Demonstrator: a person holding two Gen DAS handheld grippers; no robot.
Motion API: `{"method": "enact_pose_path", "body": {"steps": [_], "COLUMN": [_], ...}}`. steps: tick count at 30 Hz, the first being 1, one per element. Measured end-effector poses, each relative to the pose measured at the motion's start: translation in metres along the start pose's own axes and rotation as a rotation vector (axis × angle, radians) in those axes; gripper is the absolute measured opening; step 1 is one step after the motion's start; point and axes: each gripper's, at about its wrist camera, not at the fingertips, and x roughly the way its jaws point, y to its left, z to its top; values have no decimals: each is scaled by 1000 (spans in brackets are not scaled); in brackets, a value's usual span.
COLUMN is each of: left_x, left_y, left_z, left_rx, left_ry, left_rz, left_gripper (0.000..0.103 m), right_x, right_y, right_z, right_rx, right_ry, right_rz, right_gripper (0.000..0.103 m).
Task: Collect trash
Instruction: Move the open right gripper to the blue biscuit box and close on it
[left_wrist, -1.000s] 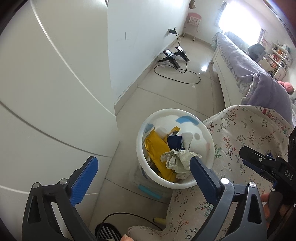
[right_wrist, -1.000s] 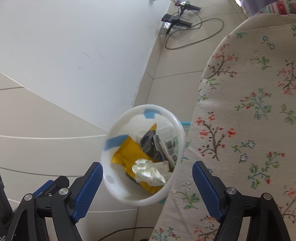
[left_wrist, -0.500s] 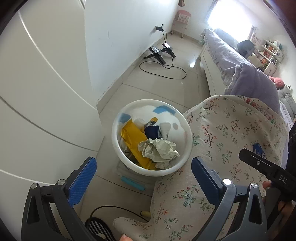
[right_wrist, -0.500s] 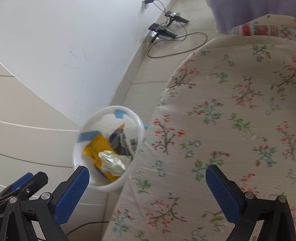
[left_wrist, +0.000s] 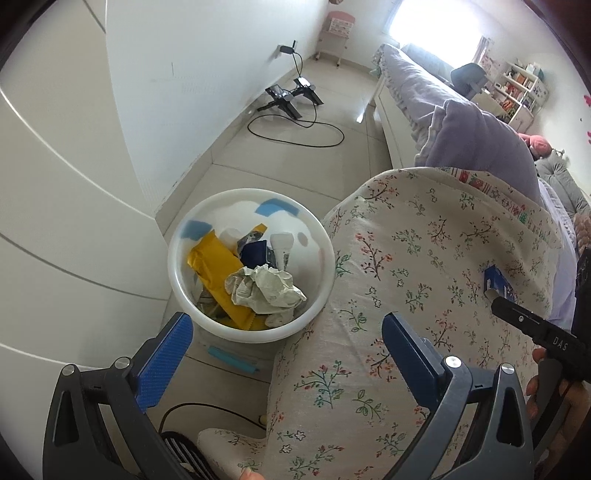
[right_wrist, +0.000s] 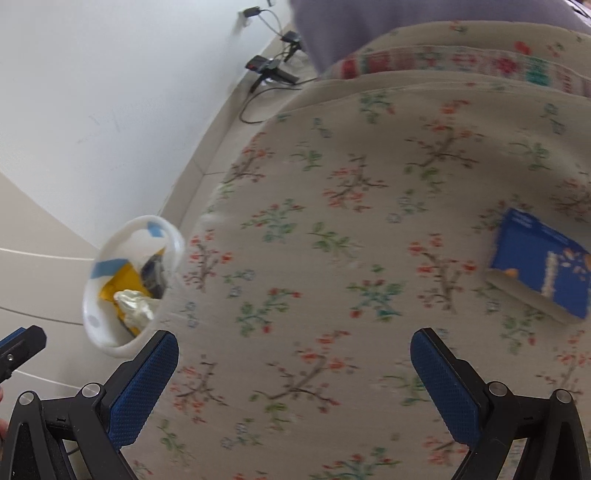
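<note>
A white bin (left_wrist: 192, 295) (right_wrist: 110, 339) stands on the floor beside a floral-covered surface (left_wrist: 424, 295) (right_wrist: 332, 221). It holds a yellow wrapper (left_wrist: 218, 266), a dark blue packet, a white tube and a crumpled paper wad (left_wrist: 266, 291) on top. A blue carton (right_wrist: 543, 266) (left_wrist: 496, 282) lies flat on the floral cloth. My left gripper (left_wrist: 288, 339) is open and empty, above the bin's near rim and the cloth's edge. My right gripper (right_wrist: 295, 358) is wide open and empty over the cloth, with the carton ahead to the right.
A white wall and cabinet fronts (left_wrist: 74, 184) run along the left. Black stands with a looped cable (left_wrist: 295, 125) lie on the tiled floor further off. A purple-covered bed (left_wrist: 461, 125) is behind the floral surface. A black cord (left_wrist: 207, 406) curls near the bin.
Both grippers have shifted right, away from the bin and over the floral cloth. The blue carton has come into the right wrist view. The right jaws stand wider than a second ago.
</note>
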Motion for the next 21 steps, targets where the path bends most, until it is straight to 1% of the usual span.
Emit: {"method": "enact_pose_path", "body": {"steps": [4, 7, 10, 13, 15, 18, 21], "left_x": [7, 8, 6, 9, 12, 17, 21], "left_y": [-9, -16, -25, -32, -36, -40, -39], "left_z": [0, 3, 7, 9, 10, 11, 13], "left_rx": [14, 15, 25, 38, 49, 64, 65], "left_ry": [18, 28, 16, 23, 31, 42, 51], "left_rz": [0, -27, -41, -52, -52, -46, -41], "left_gripper": [103, 103, 103, 103, 103, 103, 103], "right_x": [-8, -12, -17, -18, -15, -6, 3], "right_y": [-29, -53, -77, -100, -115, -130, -139], "right_z": [1, 4, 12, 20, 24, 26, 28], "right_rx": [-2, -21, -54, -106, -144, -172, -216], "right_ry": [2, 5, 0, -8, -3, 13, 25], "right_rz": [-44, -71, -117, -151, -163, -150, -171], "right_gripper": [103, 103, 103, 103, 103, 103, 103]}}
